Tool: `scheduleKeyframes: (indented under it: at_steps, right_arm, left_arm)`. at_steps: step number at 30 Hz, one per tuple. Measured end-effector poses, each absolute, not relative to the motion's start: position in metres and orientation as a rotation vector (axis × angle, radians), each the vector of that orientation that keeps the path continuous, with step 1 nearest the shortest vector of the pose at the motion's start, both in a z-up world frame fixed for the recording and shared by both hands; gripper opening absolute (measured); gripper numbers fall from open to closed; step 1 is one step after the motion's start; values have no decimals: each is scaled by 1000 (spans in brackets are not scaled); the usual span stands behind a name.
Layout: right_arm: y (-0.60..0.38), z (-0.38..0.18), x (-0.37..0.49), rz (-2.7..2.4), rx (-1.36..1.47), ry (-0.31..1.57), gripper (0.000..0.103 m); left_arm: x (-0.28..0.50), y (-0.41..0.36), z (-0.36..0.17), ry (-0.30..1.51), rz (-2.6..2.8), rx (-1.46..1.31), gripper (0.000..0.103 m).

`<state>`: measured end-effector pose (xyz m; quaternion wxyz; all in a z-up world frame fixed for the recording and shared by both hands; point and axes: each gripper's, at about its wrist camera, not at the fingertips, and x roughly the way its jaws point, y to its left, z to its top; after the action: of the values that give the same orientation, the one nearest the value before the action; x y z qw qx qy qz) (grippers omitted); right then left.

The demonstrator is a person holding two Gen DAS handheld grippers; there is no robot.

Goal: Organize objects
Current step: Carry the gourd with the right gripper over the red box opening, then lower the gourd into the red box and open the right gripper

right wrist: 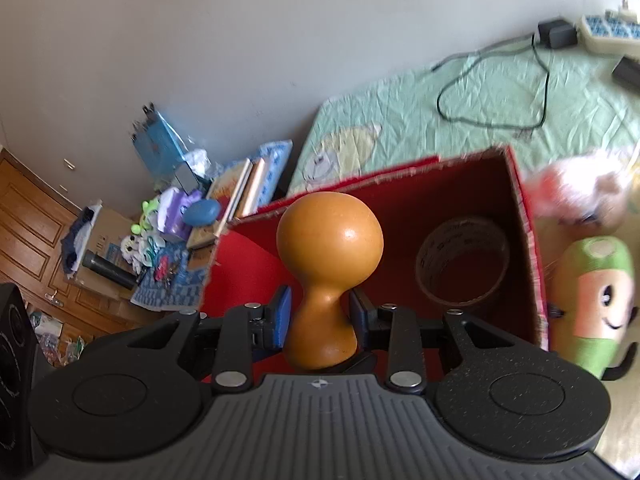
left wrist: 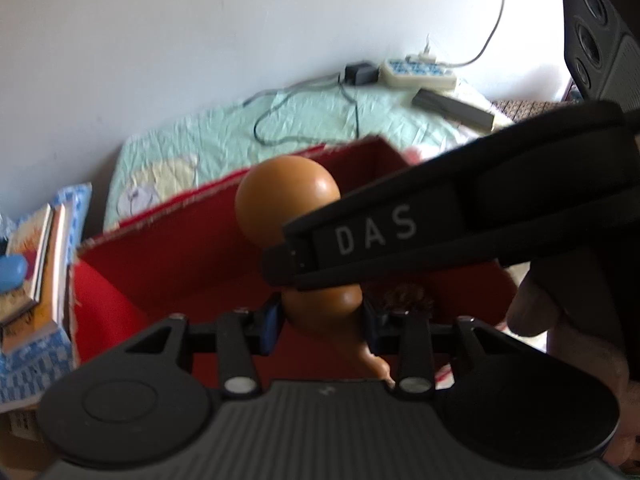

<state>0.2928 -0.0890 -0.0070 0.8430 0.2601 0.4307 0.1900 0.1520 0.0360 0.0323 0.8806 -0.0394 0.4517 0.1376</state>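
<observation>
One tape roll (right wrist: 462, 262) is already in the red box (right wrist: 400, 196); the gourd (right wrist: 329, 268), clamped by both the left gripper (left wrist: 322, 322) and the right gripper (right wrist: 320, 316), is held above it, and the plush toys (right wrist: 596, 300) beside it remain out.

- Soft daylight; a small glare spot sits on the orange gourd (right wrist: 329, 240).
- Right of the right claw (right wrist: 320, 320), the pink plush (right wrist: 580, 192) is motion-smeared.
- Fisheye bends the edges; corners go dark.
</observation>
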Motion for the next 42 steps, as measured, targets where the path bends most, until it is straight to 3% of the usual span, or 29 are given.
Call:
scheduleKeyframes:
  at_steps: [10,21,26,30,42]
  right_arm:
    - [-81,-39,319,406,578,1041,34]
    - [-82,-53,333,360,531,1110,33]
    - [-79,-56,338,336,479,1142,32]
    - [-71,-58,344,322,407,1176,31]
    - [-71,-65,346,257,407,1223,29]
  left_arm:
    - [170,61,-3,1089,291,-139,40]
    - [181,87,-34,1182,275,-233,52]
    - [180,94,-39,1176,275,-247,71]
    - [180,98,-51,1200,276,-252,70]
    - [173,100,-55,1210,299,-261,79]
